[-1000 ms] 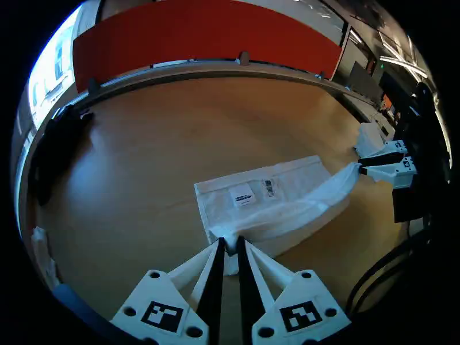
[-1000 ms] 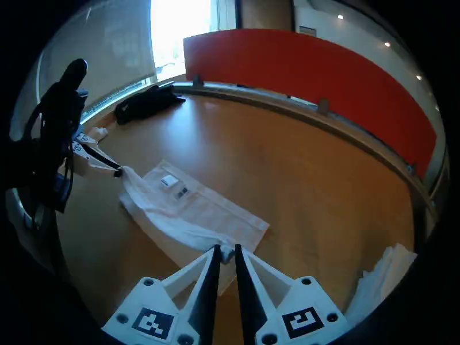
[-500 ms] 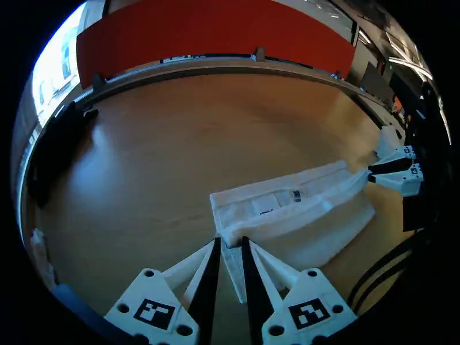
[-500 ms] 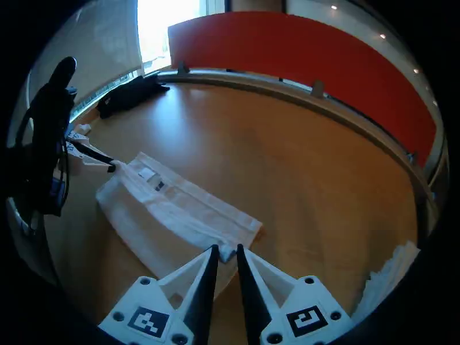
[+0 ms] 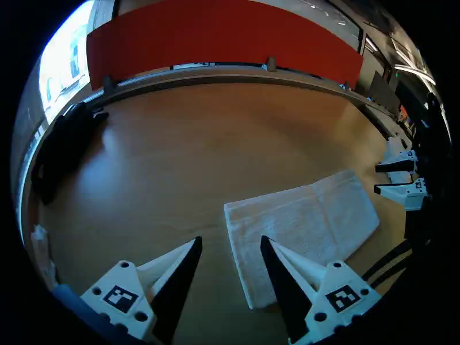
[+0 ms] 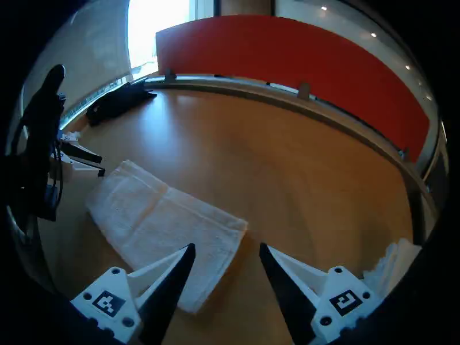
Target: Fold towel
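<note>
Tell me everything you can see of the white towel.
The white towel looks like soft terry cloth. It is folded into a long, flat rectangle with fairly even edges and a faint crease across it, nearer one end. No label shows on its upper face. It lies flat on the wooden table. The left gripper and the right gripper stand open at its two short ends, and neither grips it.

A glossy orange-brown wooden tabletop (image 5: 190, 149) ends at a curved red partition panel (image 5: 218, 34); a bright window (image 6: 164, 17) glares beyond.
</note>
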`<action>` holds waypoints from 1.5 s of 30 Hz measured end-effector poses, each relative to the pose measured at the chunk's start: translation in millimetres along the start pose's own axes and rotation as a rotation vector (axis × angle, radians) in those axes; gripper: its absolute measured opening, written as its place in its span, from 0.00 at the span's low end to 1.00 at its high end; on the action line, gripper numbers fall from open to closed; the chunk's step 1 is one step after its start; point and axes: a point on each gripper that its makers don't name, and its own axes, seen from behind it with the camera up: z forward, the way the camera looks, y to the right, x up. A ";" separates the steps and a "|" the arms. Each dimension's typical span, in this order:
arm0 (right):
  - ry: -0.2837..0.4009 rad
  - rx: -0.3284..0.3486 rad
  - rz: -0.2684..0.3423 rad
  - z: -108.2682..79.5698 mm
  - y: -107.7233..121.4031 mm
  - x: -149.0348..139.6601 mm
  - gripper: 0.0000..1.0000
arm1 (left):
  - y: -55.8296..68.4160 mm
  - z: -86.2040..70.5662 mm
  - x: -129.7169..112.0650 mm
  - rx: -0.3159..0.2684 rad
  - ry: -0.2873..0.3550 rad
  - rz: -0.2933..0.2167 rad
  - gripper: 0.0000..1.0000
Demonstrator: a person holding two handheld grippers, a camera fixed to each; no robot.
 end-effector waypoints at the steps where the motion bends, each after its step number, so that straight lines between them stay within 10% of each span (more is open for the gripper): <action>1: 0.001 0.000 0.003 -1.3 -0.2 -0.6 0.93 | -0.7 -1.3 -0.4 0.002 0.001 -0.004 0.80; 45: -0.021 0.028 -0.040 -43.2 -30.8 -48.3 0.98 | -10.0 -72.6 -60.2 0.068 0.003 -0.054 0.85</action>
